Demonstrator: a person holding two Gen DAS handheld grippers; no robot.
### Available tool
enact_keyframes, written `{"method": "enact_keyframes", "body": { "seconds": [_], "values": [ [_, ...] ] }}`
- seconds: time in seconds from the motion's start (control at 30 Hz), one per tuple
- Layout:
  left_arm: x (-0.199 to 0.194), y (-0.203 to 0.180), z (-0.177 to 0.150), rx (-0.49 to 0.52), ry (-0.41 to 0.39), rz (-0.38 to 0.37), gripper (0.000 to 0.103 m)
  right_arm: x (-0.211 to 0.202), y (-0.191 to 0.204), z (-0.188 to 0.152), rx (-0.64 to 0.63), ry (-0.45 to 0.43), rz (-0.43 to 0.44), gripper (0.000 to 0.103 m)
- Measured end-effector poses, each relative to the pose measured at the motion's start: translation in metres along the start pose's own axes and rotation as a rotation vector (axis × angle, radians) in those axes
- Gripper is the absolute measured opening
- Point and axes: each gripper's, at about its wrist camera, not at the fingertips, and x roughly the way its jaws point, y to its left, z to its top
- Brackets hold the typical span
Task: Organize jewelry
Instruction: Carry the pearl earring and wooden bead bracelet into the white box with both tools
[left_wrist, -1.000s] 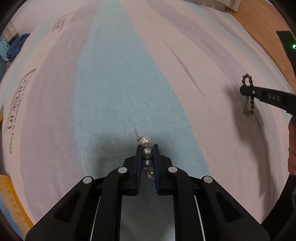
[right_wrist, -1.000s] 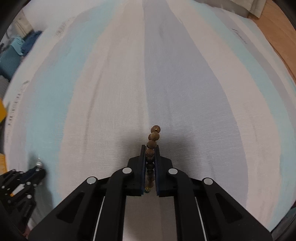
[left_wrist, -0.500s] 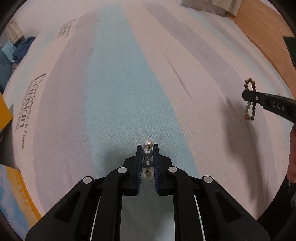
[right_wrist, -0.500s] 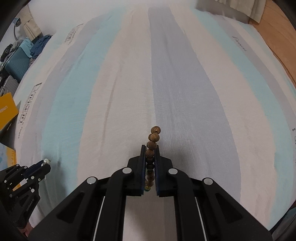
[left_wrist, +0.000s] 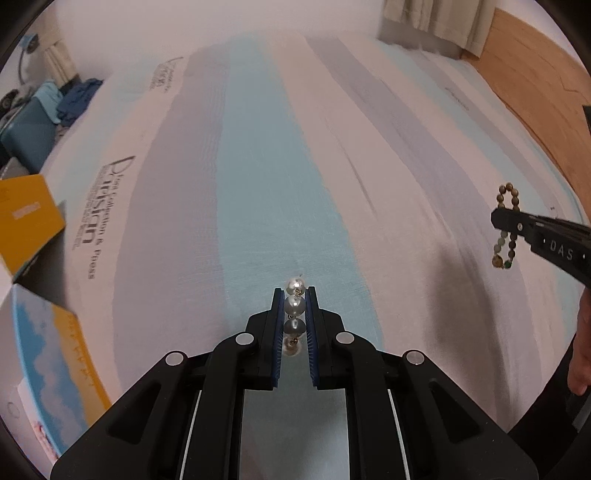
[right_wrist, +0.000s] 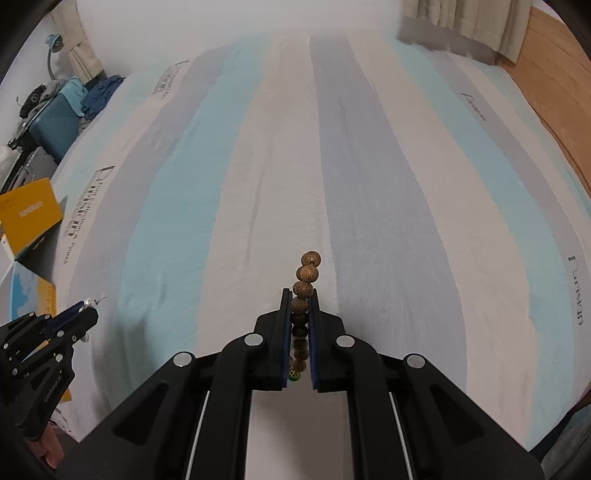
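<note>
the left gripper (left_wrist: 294, 295) is clamped on a pearl earring (left_wrist: 295, 305) and the right gripper (right_wrist: 299, 295) is clamped on a wooden bead bracelet (right_wrist: 305, 286), both held clear above the striped bedsheet (left_wrist: 258, 192). to carry them well, keep both grips firm and level so the bracelet's hanging loop does not swing. no tray shows; i would head for the yellow box (left_wrist: 26, 218) beside the bed.

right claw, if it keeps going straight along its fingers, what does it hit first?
Likely the striped bedspread, on its grey stripe; nothing else shows in line. The right claw is shut on the brown wooden bead bracelet. Depth unclear.
</note>
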Motion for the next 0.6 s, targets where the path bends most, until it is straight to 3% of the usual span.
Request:
{"method": "enact_keyframes", "body": {
  "seconds": [0.6],
  "values": [
    [-0.091,0.036,-0.034,-0.091,-0.066,0.060,0.010,-0.073,0.061,-0.027,-0.053,-0.053,0.064,0.007]
  ]
}}
